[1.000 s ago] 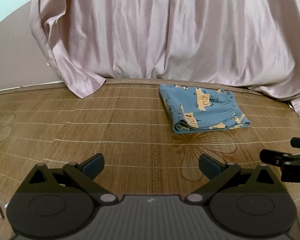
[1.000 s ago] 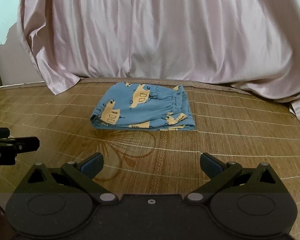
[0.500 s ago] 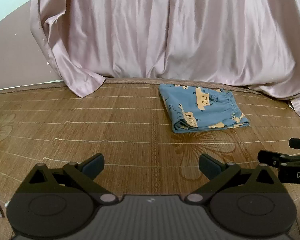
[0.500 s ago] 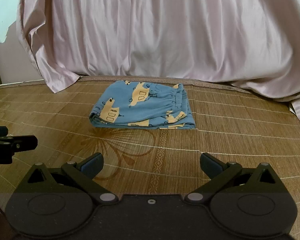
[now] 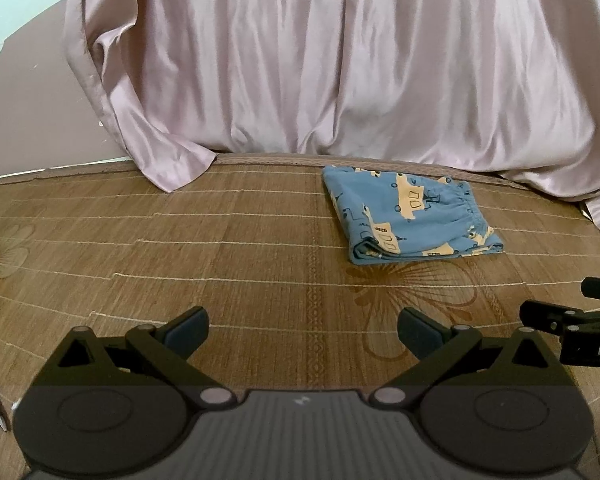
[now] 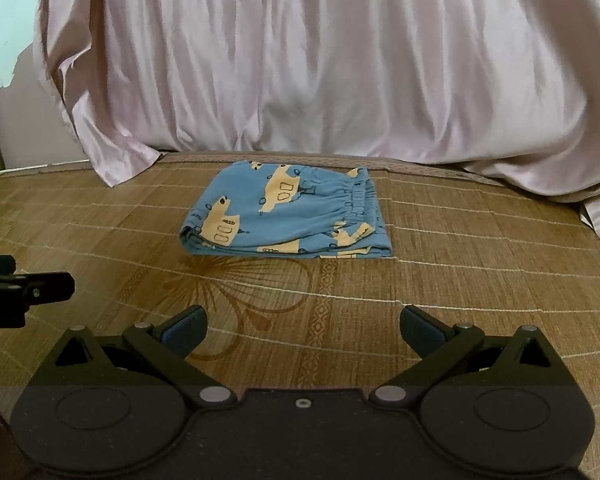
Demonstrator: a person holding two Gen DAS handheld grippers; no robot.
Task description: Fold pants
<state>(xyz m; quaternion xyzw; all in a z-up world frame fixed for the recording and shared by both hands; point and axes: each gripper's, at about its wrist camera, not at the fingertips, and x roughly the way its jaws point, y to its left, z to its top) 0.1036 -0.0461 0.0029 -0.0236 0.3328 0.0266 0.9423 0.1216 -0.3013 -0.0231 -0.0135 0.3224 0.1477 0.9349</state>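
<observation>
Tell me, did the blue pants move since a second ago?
No. The blue pants lie in the same spot on the mat's flower pattern, just below the pink curtain.

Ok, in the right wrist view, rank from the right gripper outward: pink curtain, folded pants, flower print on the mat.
From the right gripper, jaws open:
1. Flower print, just ahead, slightly left.
2. Folded pants, beyond it, centre.
3. Pink curtain, hanging along the far edge.

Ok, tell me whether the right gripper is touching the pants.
Apart. In the right wrist view, the right gripper is open, and a stretch of bare mat lies between its fingertips and the folded pants.
</observation>
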